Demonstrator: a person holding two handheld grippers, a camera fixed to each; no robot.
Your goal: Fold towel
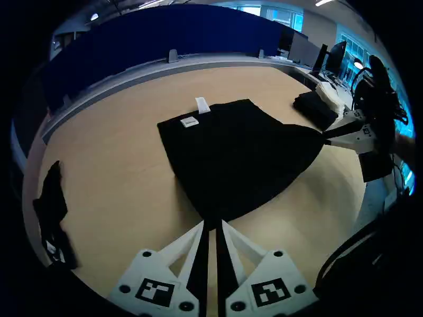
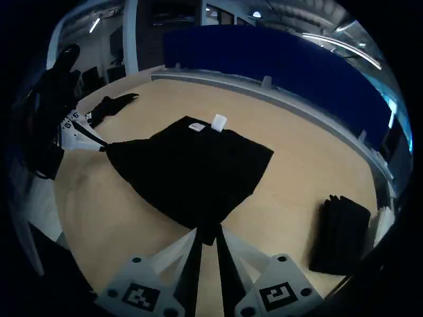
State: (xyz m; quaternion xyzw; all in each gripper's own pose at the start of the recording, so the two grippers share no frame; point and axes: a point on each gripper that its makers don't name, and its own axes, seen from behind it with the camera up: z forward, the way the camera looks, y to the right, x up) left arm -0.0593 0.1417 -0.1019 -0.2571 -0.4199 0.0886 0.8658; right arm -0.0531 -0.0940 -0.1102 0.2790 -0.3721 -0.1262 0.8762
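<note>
While its far edge lies flat near the middle of the tabletop (image 1: 116,158), a black towel (image 1: 238,153) is held by its two near corners and drawn out into a broad fan. In the left gripper view, the left gripper (image 1: 211,224) has both fingers pressed together on the nearest corner. In the right gripper view, the right gripper (image 2: 209,235) is clamped the same way on the other corner. Each tool also shows off to the side in the other's view, pinching its corner. Behind the left one is what looks like a dark-gloved hand (image 2: 57,79), though the edge of the view is too dim to be sure. A white label (image 1: 189,122) lies on the towel near its far corner, and a white tab (image 1: 202,104) juts past the edge just beside it. A pile of folded dark cloths (image 1: 317,108) sits toward the tabletop's right edge, well apart from the towel. A crumpled dark cloth (image 1: 53,211) lies at the left edge. A blue partition (image 1: 158,37) runs along the far edge.
</note>
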